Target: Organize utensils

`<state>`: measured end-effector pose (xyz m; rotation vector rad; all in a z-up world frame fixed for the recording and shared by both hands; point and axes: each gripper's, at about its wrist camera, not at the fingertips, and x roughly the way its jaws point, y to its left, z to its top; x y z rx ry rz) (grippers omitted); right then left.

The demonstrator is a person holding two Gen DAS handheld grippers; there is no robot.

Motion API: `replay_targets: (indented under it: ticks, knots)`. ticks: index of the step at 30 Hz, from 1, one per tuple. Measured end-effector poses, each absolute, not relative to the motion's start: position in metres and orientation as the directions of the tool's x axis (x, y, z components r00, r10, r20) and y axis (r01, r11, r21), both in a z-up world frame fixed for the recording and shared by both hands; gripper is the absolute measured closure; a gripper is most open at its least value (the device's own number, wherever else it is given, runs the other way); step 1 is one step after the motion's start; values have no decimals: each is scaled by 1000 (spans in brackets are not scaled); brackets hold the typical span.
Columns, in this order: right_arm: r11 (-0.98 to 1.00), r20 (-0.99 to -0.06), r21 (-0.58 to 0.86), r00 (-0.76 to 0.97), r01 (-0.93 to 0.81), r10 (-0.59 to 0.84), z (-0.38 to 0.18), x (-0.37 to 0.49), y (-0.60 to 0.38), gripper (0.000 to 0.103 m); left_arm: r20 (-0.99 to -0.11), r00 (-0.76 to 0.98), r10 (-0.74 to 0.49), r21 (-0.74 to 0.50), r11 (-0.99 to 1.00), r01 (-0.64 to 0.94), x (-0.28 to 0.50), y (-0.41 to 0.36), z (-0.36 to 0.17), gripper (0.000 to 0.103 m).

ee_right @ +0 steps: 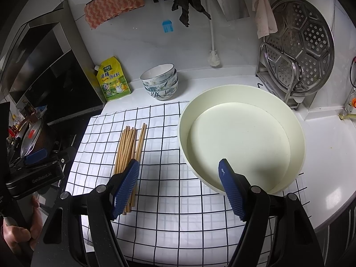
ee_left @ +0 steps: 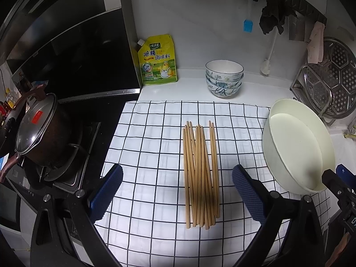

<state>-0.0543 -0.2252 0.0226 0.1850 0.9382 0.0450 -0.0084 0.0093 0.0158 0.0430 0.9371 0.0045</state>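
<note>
Wooden chopsticks (ee_left: 200,173) lie between the wide-open, empty left tongs (ee_left: 178,191); right tongs (ee_right: 178,187) likewise gape.

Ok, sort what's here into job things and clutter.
Job: chopsticks, cream tray, left gripper, right gripper.
Clutter: bowls, yellow pouch, pot, steamer rack, blue brush, checked cloth.

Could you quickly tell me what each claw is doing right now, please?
Left claw: open, holding nothing, above the chopsticks.
Right claw: open, holding nothing, in front of the white basin.
</note>
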Motion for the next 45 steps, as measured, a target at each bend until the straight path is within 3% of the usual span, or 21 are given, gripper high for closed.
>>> replay_targets:
  ticks: [45]
  knots:
    - [983, -791, 175, 601, 47, 113, 21, -57, -227, 32, -807, 590, 20, 35, 999, 14, -12, 11, 14, 6]
